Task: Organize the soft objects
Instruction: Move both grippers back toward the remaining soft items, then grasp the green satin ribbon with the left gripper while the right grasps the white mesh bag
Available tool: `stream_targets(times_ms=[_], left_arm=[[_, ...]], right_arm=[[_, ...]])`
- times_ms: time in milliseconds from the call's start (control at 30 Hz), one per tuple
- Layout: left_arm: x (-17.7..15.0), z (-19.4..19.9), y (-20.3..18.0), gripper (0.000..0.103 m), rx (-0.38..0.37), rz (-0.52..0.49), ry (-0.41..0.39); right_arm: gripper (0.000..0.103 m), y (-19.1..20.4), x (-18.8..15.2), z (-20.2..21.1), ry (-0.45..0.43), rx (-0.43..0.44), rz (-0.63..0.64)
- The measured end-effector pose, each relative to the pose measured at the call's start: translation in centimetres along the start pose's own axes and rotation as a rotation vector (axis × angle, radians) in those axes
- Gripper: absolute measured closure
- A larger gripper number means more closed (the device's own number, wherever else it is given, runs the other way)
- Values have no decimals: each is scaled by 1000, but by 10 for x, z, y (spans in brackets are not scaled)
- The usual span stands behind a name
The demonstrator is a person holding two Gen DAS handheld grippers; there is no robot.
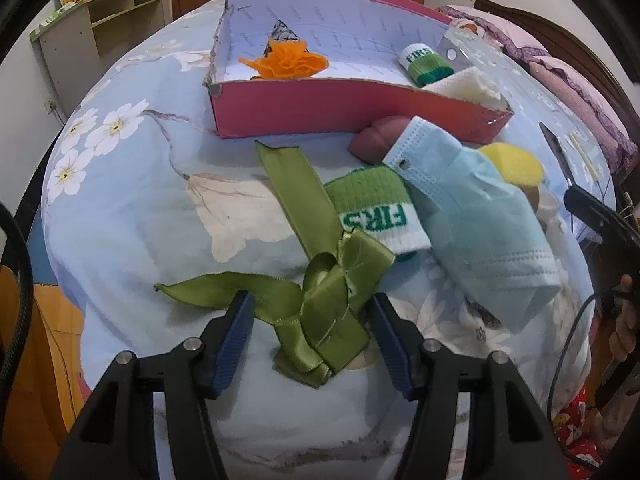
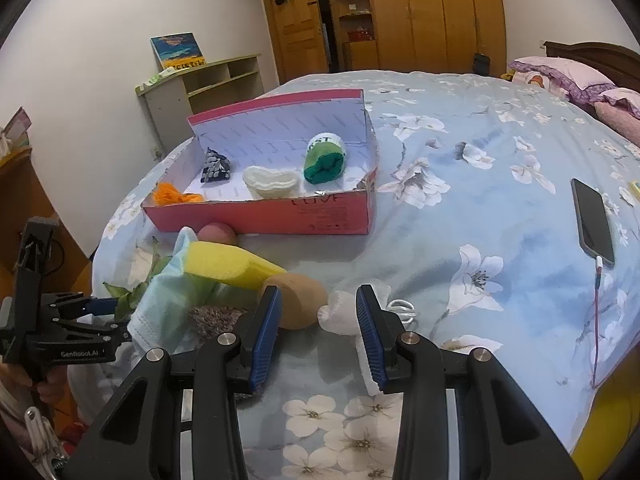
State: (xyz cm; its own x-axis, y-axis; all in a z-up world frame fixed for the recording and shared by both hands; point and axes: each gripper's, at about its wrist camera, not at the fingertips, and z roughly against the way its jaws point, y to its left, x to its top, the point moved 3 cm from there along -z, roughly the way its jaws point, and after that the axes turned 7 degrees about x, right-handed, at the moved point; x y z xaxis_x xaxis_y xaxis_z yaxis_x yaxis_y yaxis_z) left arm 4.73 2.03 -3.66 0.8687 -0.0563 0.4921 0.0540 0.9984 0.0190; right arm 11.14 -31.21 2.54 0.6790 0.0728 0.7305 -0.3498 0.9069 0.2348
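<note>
A green satin ribbon bow (image 1: 336, 312) lies on the flowered bedspread between the blue pads of my left gripper (image 1: 312, 300), which stands open around it; the pads do not press it. Just beyond lie a green and white sock (image 1: 376, 208), a blue face mask (image 1: 476, 216), a yellow sponge (image 1: 516, 164) and a dusky pink soft lump (image 1: 376, 140). The pink box (image 1: 320, 108) holds an orange fabric flower (image 1: 286, 60), a rolled sock (image 1: 424, 64) and a white pad (image 1: 468, 84). My right gripper (image 2: 318, 292) is open over a tan soft lump (image 2: 304, 300) and a white mesh piece (image 2: 340, 312).
A phone (image 2: 594, 220) on a charging cable lies on the bed at the right. Pink pillows (image 2: 560, 76) sit at the head of the bed. A low shelf unit (image 2: 208, 84) and wooden wardrobes (image 2: 432, 12) stand beyond the bed. A hand (image 1: 624, 320) holds the right gripper.
</note>
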Motion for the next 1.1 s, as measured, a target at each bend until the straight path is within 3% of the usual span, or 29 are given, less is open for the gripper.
stream_targets(times_ms=[133, 200, 300, 733, 1100], left_arm=[[-1, 0, -2, 53, 16, -15, -15], [-1, 1, -3, 67, 7, -15, -20], [0, 2, 0, 75, -5, 7, -20], [8, 26, 14, 79, -6, 53, -78], [13, 22, 20, 79, 31, 85, -66]], right_arm=[[63, -6, -4, 0, 12, -5, -14], [63, -9, -6, 1, 17, -10, -18], [63, -13, -9, 3, 21, -19, -21], [59, -24, -23, -16, 87, -49, -19], [59, -39, -31, -36, 128, -38, -59]])
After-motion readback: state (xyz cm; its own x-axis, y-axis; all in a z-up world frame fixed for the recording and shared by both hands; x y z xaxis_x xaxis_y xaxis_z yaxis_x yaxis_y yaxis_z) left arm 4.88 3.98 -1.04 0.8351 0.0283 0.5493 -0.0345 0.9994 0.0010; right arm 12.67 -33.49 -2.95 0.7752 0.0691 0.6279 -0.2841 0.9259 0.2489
